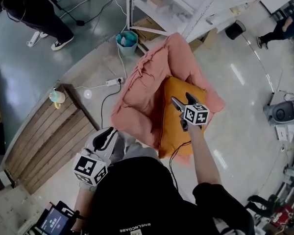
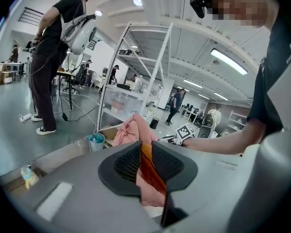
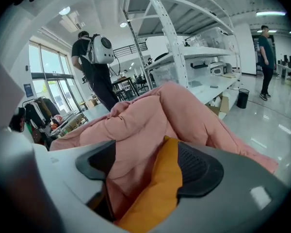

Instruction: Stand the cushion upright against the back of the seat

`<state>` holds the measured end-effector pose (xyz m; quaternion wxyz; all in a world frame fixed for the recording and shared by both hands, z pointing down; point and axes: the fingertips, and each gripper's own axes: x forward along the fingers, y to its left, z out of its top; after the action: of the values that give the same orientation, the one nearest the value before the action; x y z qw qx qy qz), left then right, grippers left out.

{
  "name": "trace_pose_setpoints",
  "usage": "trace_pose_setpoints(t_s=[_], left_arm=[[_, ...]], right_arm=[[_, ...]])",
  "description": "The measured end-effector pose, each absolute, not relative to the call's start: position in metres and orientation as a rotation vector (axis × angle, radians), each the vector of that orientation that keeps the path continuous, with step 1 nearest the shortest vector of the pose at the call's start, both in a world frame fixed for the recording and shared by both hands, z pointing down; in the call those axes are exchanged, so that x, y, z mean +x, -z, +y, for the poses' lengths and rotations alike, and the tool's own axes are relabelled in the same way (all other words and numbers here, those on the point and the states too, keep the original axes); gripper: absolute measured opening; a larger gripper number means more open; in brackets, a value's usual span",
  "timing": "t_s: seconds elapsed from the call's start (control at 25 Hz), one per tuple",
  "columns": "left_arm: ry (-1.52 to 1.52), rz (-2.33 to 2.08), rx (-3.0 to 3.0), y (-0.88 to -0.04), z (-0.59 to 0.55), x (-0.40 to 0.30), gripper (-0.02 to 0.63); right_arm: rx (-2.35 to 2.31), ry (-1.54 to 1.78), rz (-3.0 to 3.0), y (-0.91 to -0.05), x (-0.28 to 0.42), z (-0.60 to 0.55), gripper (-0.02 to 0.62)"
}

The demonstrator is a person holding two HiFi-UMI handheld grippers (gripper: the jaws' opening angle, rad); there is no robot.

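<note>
Orange cushion lies on the pink-draped seat, along its right side down to the front edge. Right gripper hovers over it, jaws spread, gripping nothing. Left gripper jaws stand narrowly apart, empty.

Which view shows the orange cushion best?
Head view: nearly the whole cushion shows, lying on the pink cover, with the right gripper above it. The right gripper view shows only one edge between its open jaws; the left gripper view, a sliver past its jaws.
</note>
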<state>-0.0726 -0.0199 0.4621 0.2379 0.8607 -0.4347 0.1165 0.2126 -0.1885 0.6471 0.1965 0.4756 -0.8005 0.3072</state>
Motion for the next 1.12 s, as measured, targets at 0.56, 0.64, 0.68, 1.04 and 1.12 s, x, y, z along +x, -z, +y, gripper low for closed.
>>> trace_pose_setpoints(t_s=[0.56,0.64,0.68,1.04,1.12], left_arm=[[-0.391,-1.269,2.222,-0.497,-0.009,-0.076,0.083],[-0.393,-1.282,2.195,-0.501,-0.007,-0.079,0.083],[-0.393,-1.288,2.182,-0.503,-0.007,-0.079,0.083],[-0.423,-1.305,2.107,-0.522,-0.001,-0.079,0.083],[-0.429,-1.308,2.090,-0.525,0.000,-0.081,0.083]], right_arm=[[1.326,-0.969,-1.960,-0.759,0.253,-0.251,0.470],[1.333,-0.981,-1.912,-0.773,0.259,-0.258,0.474],[1.328,-0.987,-1.891,-0.780,0.262,-0.260,0.477],[1.296,-1.075,-1.788,-0.833,0.266,-0.266,0.472],[1.294,-1.093,-1.775,-0.839,0.265,-0.265,0.457]])
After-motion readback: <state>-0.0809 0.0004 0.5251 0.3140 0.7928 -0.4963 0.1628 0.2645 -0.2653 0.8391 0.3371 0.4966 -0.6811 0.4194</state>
